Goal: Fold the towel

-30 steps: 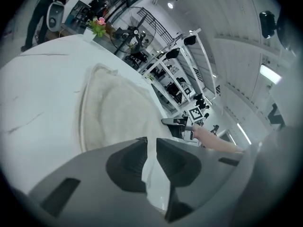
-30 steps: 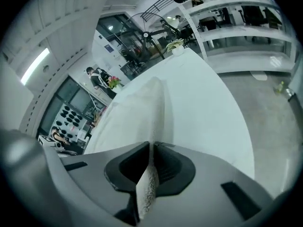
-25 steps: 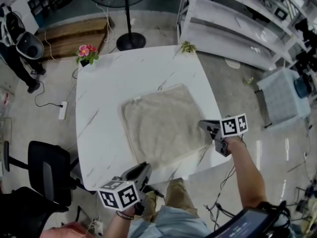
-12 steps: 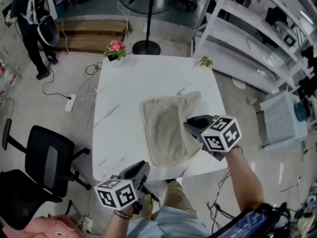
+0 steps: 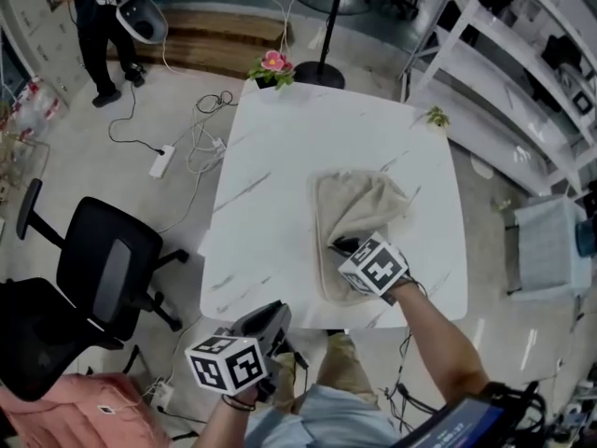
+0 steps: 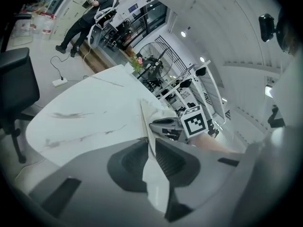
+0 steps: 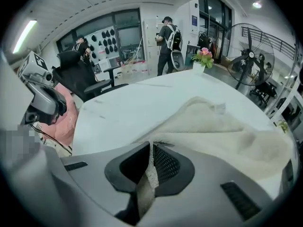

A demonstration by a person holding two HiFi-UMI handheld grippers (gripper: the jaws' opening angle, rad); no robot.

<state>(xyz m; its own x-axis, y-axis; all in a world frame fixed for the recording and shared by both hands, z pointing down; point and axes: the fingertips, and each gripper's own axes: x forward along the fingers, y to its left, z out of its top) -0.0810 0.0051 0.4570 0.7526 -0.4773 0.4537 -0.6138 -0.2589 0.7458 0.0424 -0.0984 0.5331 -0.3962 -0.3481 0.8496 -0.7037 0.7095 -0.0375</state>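
Observation:
A beige towel (image 5: 359,208) lies on the white marble table (image 5: 270,175), its right part lifted and drawn over to the left. My right gripper (image 5: 343,246) is over the towel's near end, shut on the towel's edge; in the right gripper view, fabric (image 7: 213,126) runs in between the pads (image 7: 163,163). My left gripper (image 5: 270,317) hangs at the table's front edge, left of the towel and apart from it. Its jaws have just been closing to a narrow gap with nothing between them (image 6: 150,143). The left gripper view shows the right gripper (image 6: 163,124) ahead.
A pink flower pot (image 5: 272,65) and a small plant (image 5: 434,116) stand at the table's far corners. A black office chair (image 5: 103,278) is at the left, a power strip with cables (image 5: 163,161) on the floor, shelving (image 5: 522,73) at the right, and a person (image 5: 103,17) at far left.
My right gripper has carried the towel's right edge leftwards over the towel and rolled over. The left gripper has stayed by the front edge. The head view has shifted.

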